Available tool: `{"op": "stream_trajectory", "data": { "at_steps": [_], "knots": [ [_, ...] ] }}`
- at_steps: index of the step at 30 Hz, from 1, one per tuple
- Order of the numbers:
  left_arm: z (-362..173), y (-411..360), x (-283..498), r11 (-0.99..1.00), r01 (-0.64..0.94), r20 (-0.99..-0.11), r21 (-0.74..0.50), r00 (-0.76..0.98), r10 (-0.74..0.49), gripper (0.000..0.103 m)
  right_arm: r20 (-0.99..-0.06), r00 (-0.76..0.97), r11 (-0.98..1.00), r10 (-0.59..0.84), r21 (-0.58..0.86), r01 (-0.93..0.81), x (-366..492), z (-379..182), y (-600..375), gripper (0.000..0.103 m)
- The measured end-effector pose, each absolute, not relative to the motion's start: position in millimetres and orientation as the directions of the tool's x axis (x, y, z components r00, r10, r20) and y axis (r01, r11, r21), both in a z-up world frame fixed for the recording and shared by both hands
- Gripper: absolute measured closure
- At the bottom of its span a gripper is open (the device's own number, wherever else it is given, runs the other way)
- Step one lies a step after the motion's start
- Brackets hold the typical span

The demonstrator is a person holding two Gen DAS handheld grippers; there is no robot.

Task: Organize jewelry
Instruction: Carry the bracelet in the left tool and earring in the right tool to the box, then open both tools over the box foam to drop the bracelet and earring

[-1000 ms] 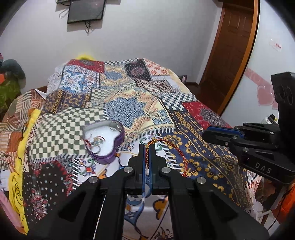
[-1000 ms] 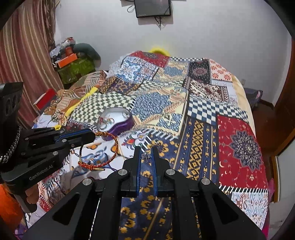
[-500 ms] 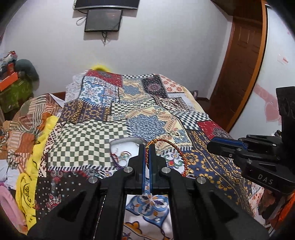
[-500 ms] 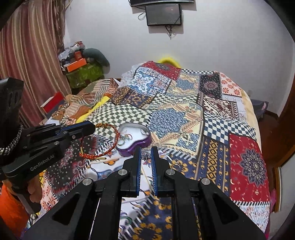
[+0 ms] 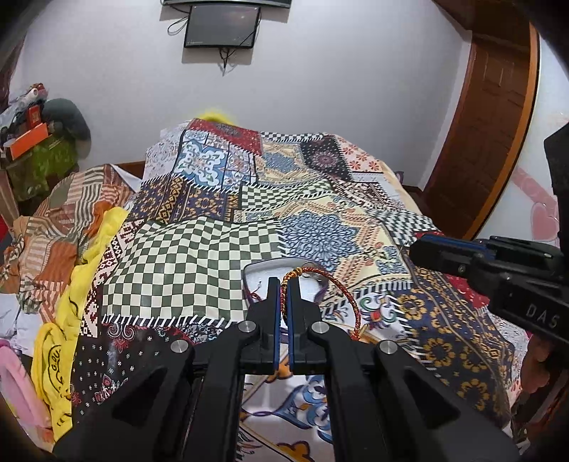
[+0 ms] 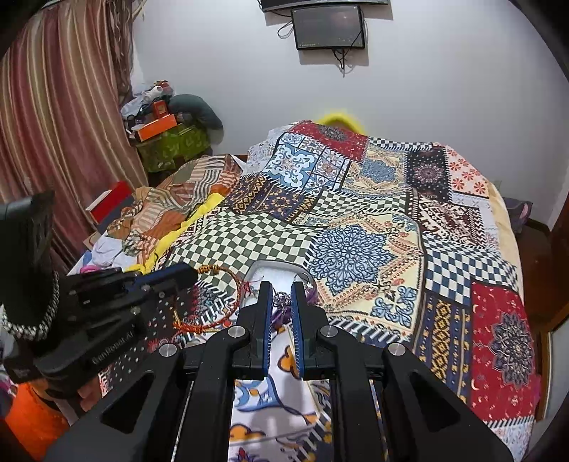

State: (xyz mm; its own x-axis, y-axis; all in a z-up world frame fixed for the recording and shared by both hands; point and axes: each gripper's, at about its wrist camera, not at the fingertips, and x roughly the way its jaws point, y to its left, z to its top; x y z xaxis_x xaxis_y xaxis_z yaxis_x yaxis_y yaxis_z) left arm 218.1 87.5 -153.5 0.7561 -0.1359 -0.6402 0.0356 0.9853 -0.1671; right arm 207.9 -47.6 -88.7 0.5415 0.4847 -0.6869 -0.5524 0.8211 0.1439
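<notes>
- The left gripper (image 5: 283, 288) is clenched on a red-and-gold braided cord bracelet (image 5: 350, 297); the cord is pinched between its blue-lined fingers (image 5: 273, 302), and the loop hangs out toward 3 o'clock of the tips.
- In the right wrist view the same left gripper (image 6: 185, 275) enters from 9 o'clock, with the bracelet (image 6: 227, 302) dangling off its tip above the bedspread.
- The right gripper (image 6: 282, 300) grasps a small silver piece of jewelry (image 6: 281, 299), too small to tell what kind, held between its fingertips.
- In the left wrist view the right gripper (image 5: 425, 248) reaches in from 3 o'clock, its tip near the bracelet's loop but apart from it.
- Just beyond both pairs of tips, at 12 o'clock, lies the purple-walled jewelry tray (image 5: 281, 263) with a pale inside; in the right wrist view its rim (image 6: 274, 264) shows right behind the silver piece, with a few small trinkets inside.
- The tray rests on a patchwork bedspread (image 6: 355, 245) covering the bed.
- At 10 o'clock lie a yellow cloth (image 5: 92, 256) and a striped blanket (image 6: 177, 199).
- At 12 o'clock a dark screen (image 6: 329, 28) hangs on the white wall; at 2 o'clock in the left wrist view stands a wooden door (image 5: 487, 117).
</notes>
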Motion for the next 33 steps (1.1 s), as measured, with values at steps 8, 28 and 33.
{"op": "stream_trajectory", "data": {
  "at_steps": [8, 28, 33],
  "knots": [
    [-177.8, 100.6, 243.0, 0.983, 0.003, -0.680, -0.185, 0.721, -0.130, 0.102, -0.710, 0.507, 0.810, 0.489, 0.154, -0.565, 225.2, -97.3, -33.1, 0.094],
    [-209.5, 102.4, 300.7, 0.985, 0.006, -0.738, -0.171, 0.662, -0.132, 0.102, -0.821, 0.357, 0.798, 0.445, 0.183, -0.575, 278.0, -140.8, -0.8, 0.094],
    [-218.1, 101.6, 308.3, 0.982, 0.012, -0.750, -0.189, 0.643, -0.152, 0.102, -0.848, 0.314, 0.802, 0.427, 0.195, -0.564, 285.7, -154.6, 1.4, 0.094]
  ]
}}
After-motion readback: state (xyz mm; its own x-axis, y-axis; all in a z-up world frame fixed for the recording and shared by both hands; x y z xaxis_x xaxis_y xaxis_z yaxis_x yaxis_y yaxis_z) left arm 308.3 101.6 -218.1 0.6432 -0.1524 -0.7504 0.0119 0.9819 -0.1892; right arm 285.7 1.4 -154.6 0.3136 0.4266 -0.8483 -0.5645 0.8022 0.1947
